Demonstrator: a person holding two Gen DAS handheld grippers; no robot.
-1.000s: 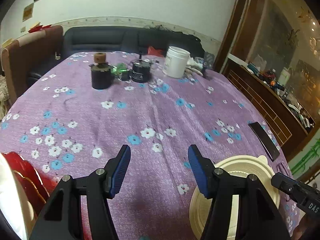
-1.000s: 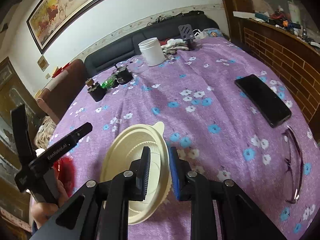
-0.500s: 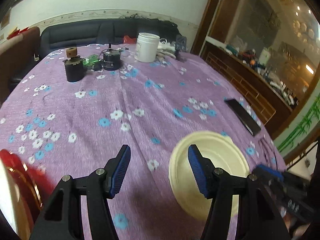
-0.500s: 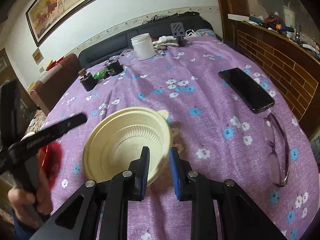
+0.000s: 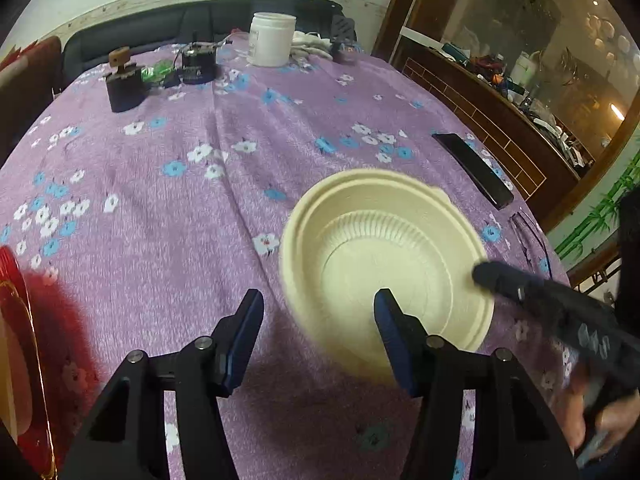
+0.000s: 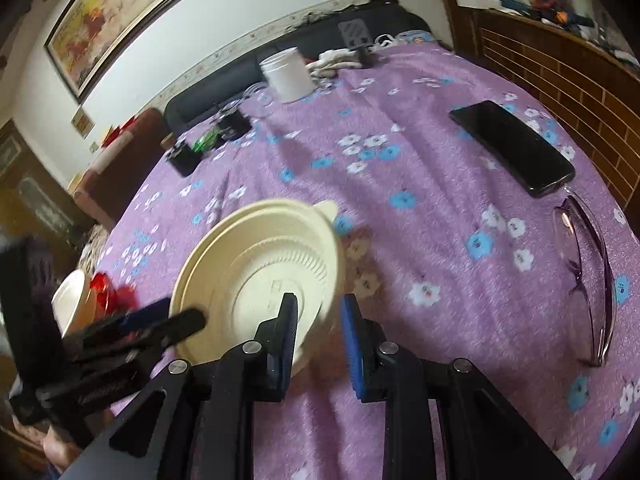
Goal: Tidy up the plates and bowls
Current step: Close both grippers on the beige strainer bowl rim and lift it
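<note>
Tilting above the purple flowered desk (image 5: 168, 208), the cream plastic bowl (image 5: 384, 256) shows a ribbed inner wall and small rim tab, mid-frame in both views. The right gripper (image 6: 318, 330) pinches its rim; the left gripper (image 5: 318, 332) hangs spread apart.

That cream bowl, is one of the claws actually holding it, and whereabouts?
The right claw has the cream bowl by its near rim, one finger inside, one outside. The left claw holds nothing.

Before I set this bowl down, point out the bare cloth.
Bare cloth spans the middle, between the dark jar, the phone and the cream bowl. Crowded: far edge around the white jar; red plate near left.
</note>
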